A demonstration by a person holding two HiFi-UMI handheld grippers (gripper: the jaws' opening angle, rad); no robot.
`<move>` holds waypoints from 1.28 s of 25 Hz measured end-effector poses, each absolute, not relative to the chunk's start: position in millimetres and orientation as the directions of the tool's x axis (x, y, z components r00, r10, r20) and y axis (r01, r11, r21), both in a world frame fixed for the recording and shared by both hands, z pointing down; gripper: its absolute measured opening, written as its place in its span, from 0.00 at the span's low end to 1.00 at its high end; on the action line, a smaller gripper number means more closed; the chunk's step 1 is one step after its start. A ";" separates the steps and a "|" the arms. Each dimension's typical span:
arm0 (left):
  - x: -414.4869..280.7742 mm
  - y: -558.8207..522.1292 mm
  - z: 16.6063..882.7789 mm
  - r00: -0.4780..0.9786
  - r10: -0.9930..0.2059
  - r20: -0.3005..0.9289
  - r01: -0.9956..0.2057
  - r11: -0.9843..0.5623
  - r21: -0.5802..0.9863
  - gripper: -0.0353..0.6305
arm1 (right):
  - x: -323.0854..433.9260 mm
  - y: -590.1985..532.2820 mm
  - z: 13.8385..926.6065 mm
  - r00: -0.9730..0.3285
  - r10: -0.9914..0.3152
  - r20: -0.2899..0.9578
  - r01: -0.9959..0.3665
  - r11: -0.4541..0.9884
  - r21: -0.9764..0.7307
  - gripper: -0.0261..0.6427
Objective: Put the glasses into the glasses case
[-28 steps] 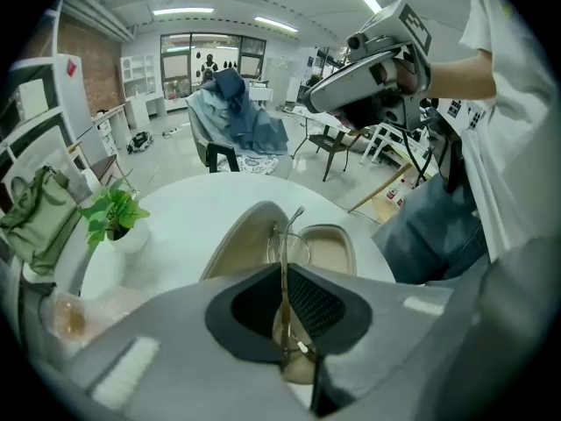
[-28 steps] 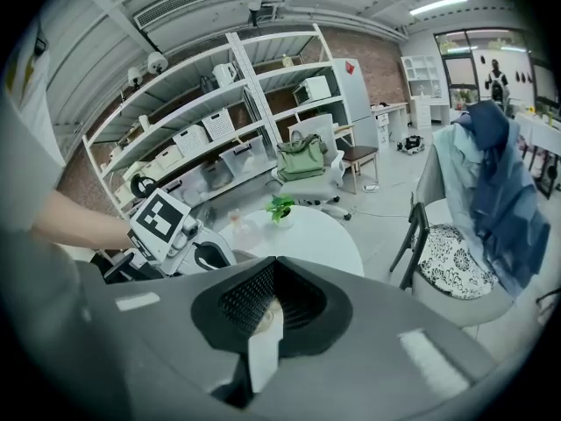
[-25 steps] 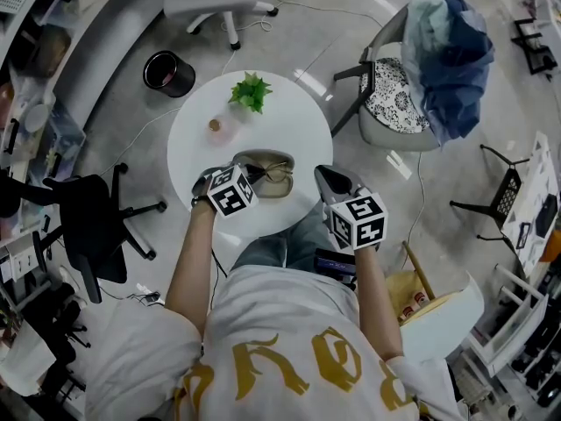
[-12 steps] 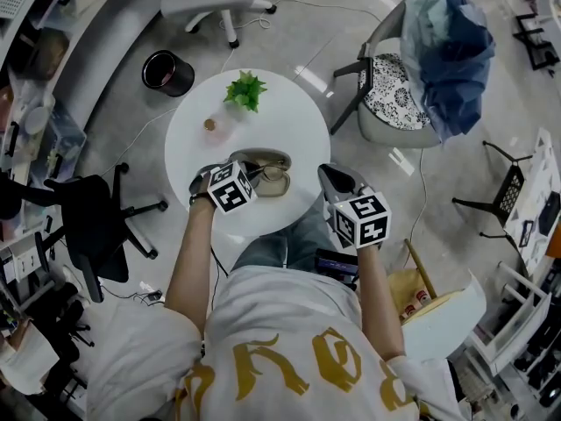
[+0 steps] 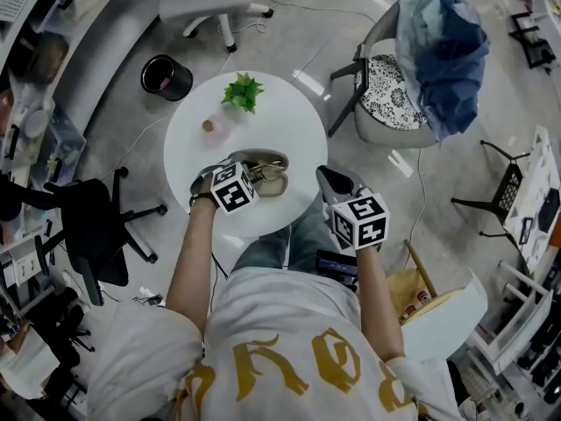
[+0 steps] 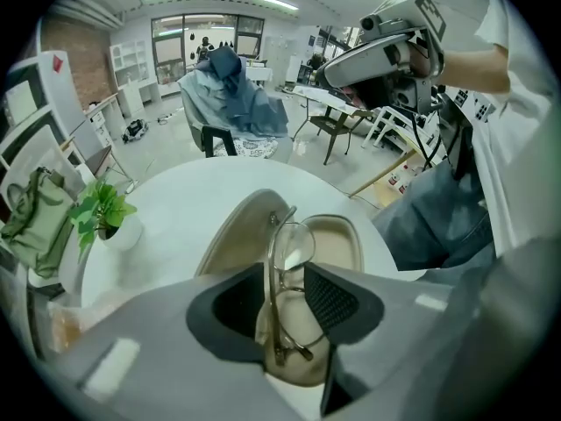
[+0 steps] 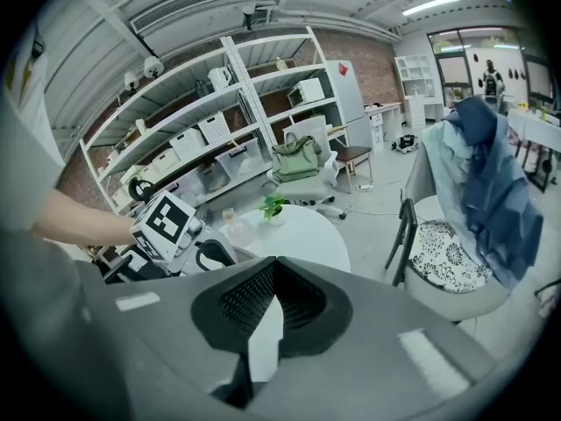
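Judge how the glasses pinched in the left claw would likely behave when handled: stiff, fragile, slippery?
The glasses look light: with such a thin wire frame, the left claw probably needs little force. They are likely fragile; the slim rims and arms could bend if squeezed. The smooth clear lenses may be slippery.

From above, my left gripper [image 5: 253,175] covers one end of the glasses [image 5: 271,174] and case [image 5: 262,157]. In the left gripper view, the jaws hide the case's near end. I cannot tell what the small pink thing [image 5: 210,128] by the plant [image 5: 243,90] is.
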State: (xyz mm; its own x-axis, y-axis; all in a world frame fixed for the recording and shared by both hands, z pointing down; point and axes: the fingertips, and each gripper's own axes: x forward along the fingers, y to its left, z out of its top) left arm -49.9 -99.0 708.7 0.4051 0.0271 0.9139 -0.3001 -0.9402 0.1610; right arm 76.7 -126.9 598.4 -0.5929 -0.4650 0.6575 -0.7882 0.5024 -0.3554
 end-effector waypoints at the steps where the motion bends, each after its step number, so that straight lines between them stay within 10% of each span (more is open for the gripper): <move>1: -48.5 -99.1 708.5 0.407 0.024 0.913 -0.300 -0.941 0.158 0.26 | 77.4 -126.2 597.7 -0.591 -0.468 0.656 -0.790 0.501 -0.354 0.08; 25: -53.0 -143.9 532.8 0.618 -0.542 0.570 -0.620 -0.781 -0.070 0.06 | 62.9 -134.1 507.7 -0.527 -0.714 0.462 -0.847 0.395 -0.357 0.07; 32: -65.0 -152.8 482.9 0.642 -0.653 0.401 -0.757 -0.624 0.194 0.05 | 47.0 -126.4 471.7 -0.612 -0.731 0.304 -0.755 0.425 -0.499 0.08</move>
